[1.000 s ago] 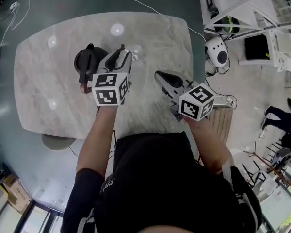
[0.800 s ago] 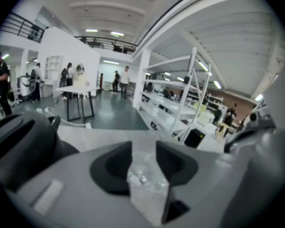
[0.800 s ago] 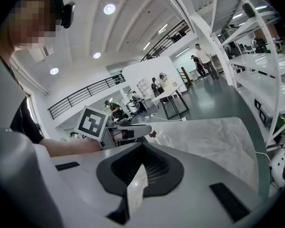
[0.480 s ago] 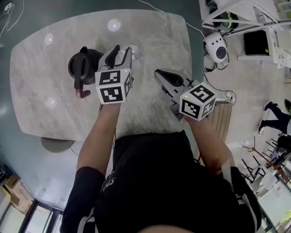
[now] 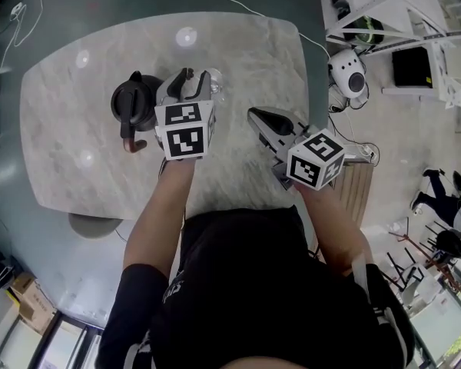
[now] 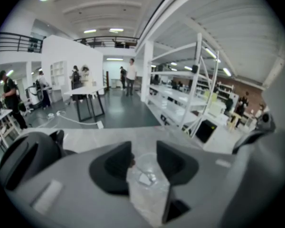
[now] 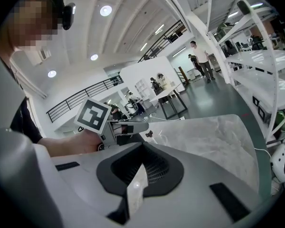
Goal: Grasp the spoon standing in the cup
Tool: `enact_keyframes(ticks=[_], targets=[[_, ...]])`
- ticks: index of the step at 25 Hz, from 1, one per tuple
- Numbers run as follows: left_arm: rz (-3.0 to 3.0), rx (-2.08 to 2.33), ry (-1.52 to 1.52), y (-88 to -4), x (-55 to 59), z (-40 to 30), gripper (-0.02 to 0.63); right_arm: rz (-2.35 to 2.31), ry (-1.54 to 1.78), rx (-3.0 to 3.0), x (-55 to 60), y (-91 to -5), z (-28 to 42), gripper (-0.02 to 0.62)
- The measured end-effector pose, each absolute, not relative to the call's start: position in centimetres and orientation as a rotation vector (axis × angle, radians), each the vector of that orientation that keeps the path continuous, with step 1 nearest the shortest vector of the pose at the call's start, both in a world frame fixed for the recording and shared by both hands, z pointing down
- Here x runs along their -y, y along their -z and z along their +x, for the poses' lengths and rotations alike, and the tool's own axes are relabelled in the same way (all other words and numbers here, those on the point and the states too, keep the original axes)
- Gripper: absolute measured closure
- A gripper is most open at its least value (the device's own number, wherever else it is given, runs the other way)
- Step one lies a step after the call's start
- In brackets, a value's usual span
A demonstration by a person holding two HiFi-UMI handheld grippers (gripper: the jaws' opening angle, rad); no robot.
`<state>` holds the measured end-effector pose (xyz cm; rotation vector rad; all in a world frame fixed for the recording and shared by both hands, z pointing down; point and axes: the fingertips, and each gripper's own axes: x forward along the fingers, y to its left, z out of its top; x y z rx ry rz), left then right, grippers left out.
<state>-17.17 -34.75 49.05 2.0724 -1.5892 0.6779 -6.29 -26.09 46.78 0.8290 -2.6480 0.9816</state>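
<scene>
A clear glass cup (image 5: pixel 215 84) stands on the marble table (image 5: pixel 77 160), partly hidden behind my left gripper (image 5: pixel 197 76). In the left gripper view the cup (image 6: pixel 147 169) sits just below and between the jaws of my left gripper (image 6: pixel 143 149), which are apart and opening, with no pad touching it. A dark tip shows at the left jaw's inner edge and a pale bit lies in the cup; I cannot make out the spoon clearly. My right gripper (image 5: pixel 255 114) hovers to the right, its jaws together and empty (image 7: pixel 142 164).
A black kettle (image 5: pixel 134 104) with a brown-tipped handle stands just left of the left gripper. The table's right edge (image 5: pixel 307 91) is close to the right gripper. A white machine (image 5: pixel 346 71), shelving and a wooden stool (image 5: pixel 355 191) are on the floor to the right.
My left gripper has shifted right, away from the kettle and up to the glass cup. The right gripper has hardly moved.
</scene>
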Motion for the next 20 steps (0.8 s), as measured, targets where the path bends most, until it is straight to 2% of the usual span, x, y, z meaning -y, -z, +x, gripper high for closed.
enact_keyframes(ticks=[12, 20], targets=[[1.979, 1.597, -0.953, -52.9, 35.6, -16.1, 0.394, 0.867, -1.046, 2.681, 25.5, -47.4, -4.0, 0.601], [1.923, 1.686, -1.0, -53.9, 36.3, -16.5, 0.392, 0.88, -1.063, 2.67, 25.1, -47.7, -2.6, 0.601]])
